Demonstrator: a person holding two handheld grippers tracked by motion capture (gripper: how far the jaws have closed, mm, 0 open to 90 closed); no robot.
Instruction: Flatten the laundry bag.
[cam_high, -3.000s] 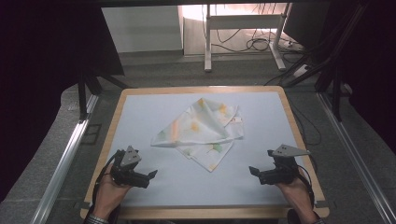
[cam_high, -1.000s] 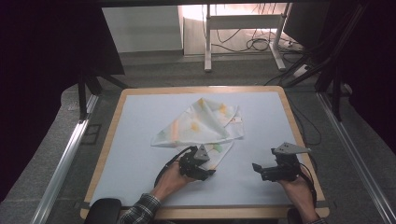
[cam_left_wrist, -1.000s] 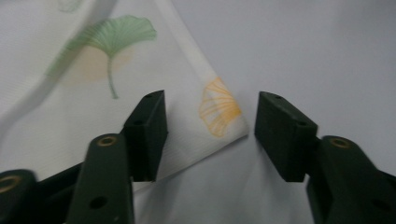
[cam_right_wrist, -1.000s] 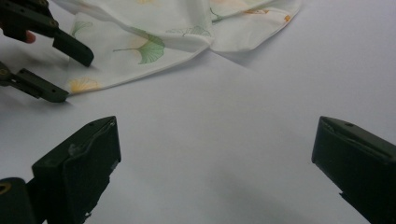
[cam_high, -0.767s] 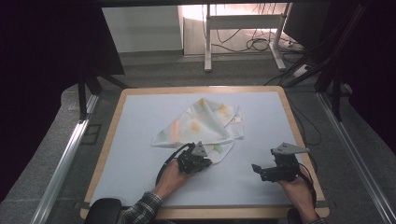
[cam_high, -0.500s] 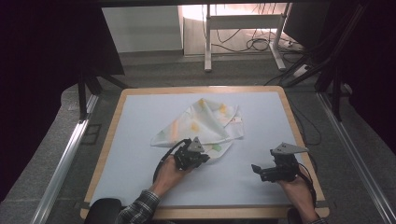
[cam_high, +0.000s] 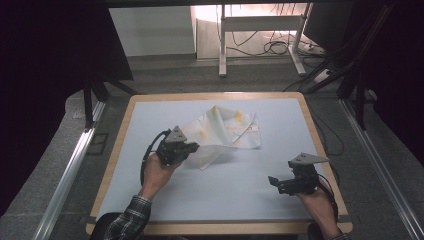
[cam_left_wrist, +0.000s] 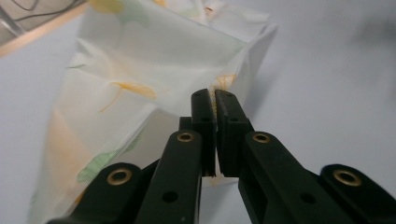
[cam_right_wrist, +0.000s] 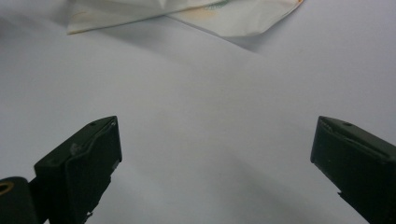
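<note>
Cloth (cam_high: 222, 131) corner now lifted leftward, left gripper (cam_left_wrist: 215, 100) jaws just closed on it.

Left gripper (cam_high: 192, 148): black body, grey three-cornered plate on top, black cable looping at nine o'clock of the hand. Jaws black, flat-sided, with brass-ringed screw holes. Left sleeve (cam_high: 127, 221): dark plaid with pale lines. Right gripper (cam_high: 274, 182): black, same grey plate, black cable.

No readable text, label, brand, number or sign is showing anywhere; the cloth (cam_high: 222, 132) is carrying small reddish marks near one edge, too blurred to make out.
</note>
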